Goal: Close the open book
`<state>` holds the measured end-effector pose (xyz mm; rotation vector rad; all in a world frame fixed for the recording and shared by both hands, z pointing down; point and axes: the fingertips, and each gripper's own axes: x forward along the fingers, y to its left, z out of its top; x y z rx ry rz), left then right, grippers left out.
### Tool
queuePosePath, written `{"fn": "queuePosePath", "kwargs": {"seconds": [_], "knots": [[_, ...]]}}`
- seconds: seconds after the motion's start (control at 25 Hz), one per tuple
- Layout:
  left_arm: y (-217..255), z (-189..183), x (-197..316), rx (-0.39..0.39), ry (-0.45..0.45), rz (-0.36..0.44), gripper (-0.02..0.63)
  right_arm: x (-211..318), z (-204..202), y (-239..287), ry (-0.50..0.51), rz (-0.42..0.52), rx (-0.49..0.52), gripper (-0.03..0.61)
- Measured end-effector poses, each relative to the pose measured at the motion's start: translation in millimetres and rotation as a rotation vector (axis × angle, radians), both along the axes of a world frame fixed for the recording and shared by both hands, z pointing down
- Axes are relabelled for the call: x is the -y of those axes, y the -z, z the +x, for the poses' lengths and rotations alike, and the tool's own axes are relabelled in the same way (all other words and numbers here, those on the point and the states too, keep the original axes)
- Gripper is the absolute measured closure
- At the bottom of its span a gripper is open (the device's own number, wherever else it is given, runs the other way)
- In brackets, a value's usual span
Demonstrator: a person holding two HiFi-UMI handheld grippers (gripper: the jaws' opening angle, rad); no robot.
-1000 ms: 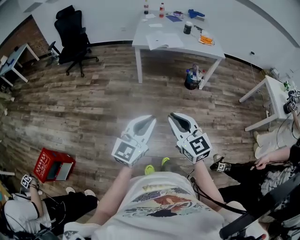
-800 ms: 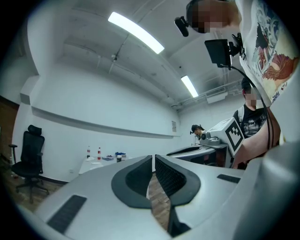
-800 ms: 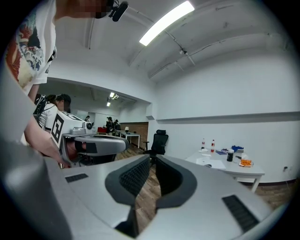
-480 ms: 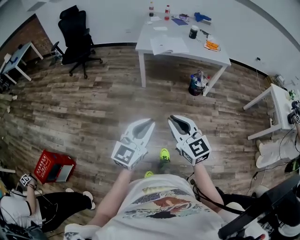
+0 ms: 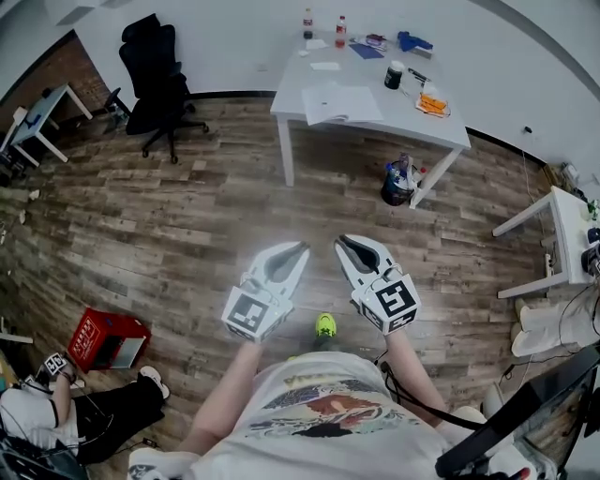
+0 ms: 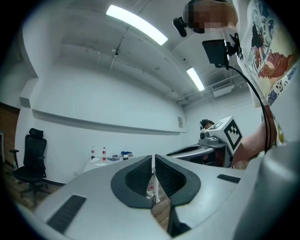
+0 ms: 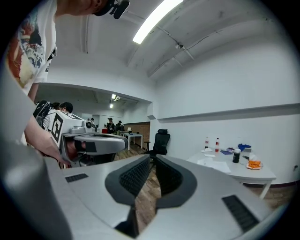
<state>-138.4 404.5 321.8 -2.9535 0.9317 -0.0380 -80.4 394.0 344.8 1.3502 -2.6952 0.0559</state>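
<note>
The open book (image 5: 342,101) lies with white pages up on the white table (image 5: 441,127) at the far side of the room; in the right gripper view the book (image 7: 214,164) shows as a pale sheet on the table (image 7: 255,176). Both grippers hang level over the wooden floor, well short of the table. My left gripper (image 5: 302,249) is shut with nothing in it, its jaws meeting in the left gripper view (image 6: 153,161). My right gripper (image 5: 343,244) is shut and empty too, its tips together in its own view (image 7: 153,160).
A black office chair (image 5: 157,75) stands left of the table. On the table are two bottles (image 5: 322,25), a dark cup (image 5: 394,75), blue items (image 5: 413,42) and an orange item (image 5: 432,103). A bin (image 5: 397,183) sits under it. A red crate (image 5: 106,341) lies at the lower left; seated people flank me.
Both grippers and the person have advanced toward the table; the table, chair and bin have slid lower in the head view. The jaws have stayed as they were.
</note>
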Motion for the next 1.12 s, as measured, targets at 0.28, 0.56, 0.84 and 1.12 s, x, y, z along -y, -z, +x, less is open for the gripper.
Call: {"fn": "queuePosePath", "kwargs": {"seconds": [0.28,0.56,0.84,1.12], "knots": [[-7,29,38,0.01,0.021,-0.009,0.6,41,34,-1,0.014,0.003,-0.002,0.543],[-17,62,73,0.019,0.049,-0.01,0.6,74,73,-8,0.031,0.003,0.004,0.543],[-23,93,96,0.037,0.05,-0.01,0.6,99,96,-19,0.051,-0.017,0.028,0.543],[-28,108,114,0.071,0.048,-0.015,0.6,119,108,-25,0.055,-0.019,0.046,0.543]]}}
